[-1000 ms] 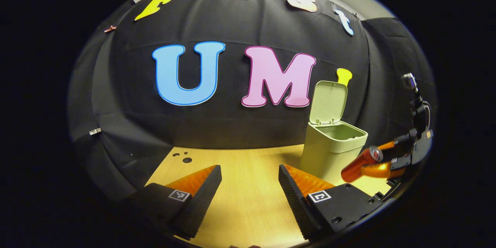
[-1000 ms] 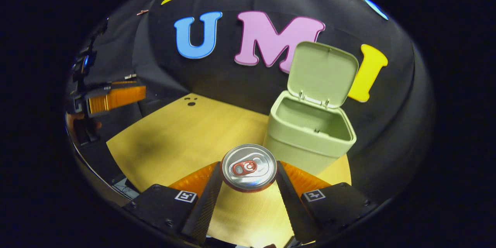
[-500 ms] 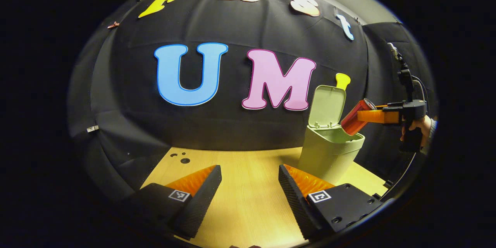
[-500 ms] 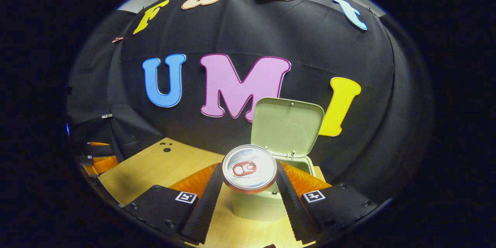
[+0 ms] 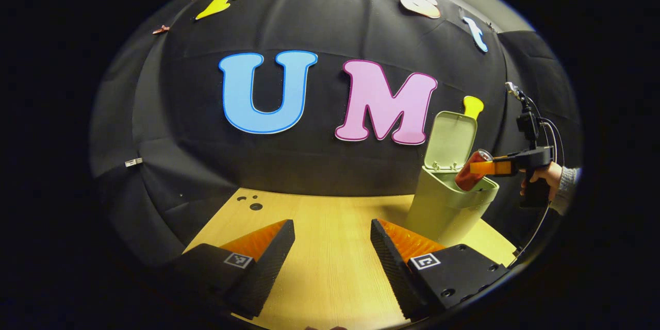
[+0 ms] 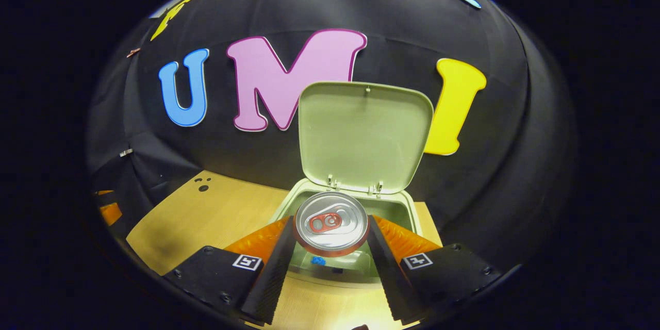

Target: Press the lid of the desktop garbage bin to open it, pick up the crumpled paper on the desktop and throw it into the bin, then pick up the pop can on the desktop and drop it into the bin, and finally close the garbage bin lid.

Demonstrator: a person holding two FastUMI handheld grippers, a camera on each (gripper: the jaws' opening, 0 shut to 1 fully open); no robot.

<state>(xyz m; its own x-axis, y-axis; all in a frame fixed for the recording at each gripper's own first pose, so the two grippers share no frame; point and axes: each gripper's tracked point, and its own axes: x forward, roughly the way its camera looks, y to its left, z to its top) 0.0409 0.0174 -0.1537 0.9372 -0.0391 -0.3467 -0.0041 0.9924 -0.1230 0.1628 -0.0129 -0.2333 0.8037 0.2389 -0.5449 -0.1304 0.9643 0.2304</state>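
While the wooden table spreads pale and lit under everything, the green bin stands at its far right edge against the black cloth wall, lid tipped up and back on its hinge, mouth open. From the right gripper view the bin sits straight ahead and below, lid upright behind the opening, hinge tabs visible at its base. Right gripper is clenched on the can, both fingers pressing its sides, silver top with pull tab facing the camera, can held over the bin's open mouth. In the left gripper view that same right gripper reaches in from the right with a hand and grey sleeve behind it, the red can tilted with its lower end dipping at the rim of the bin. Left gripper hangs low over the table, well apart from the bin, fingers spread wide and holding nothing. A small blue speck shows down inside the bin below the can; cannot tell what it is. A few small dark holes mark the table's far left corner. Crumpled paper not made out.
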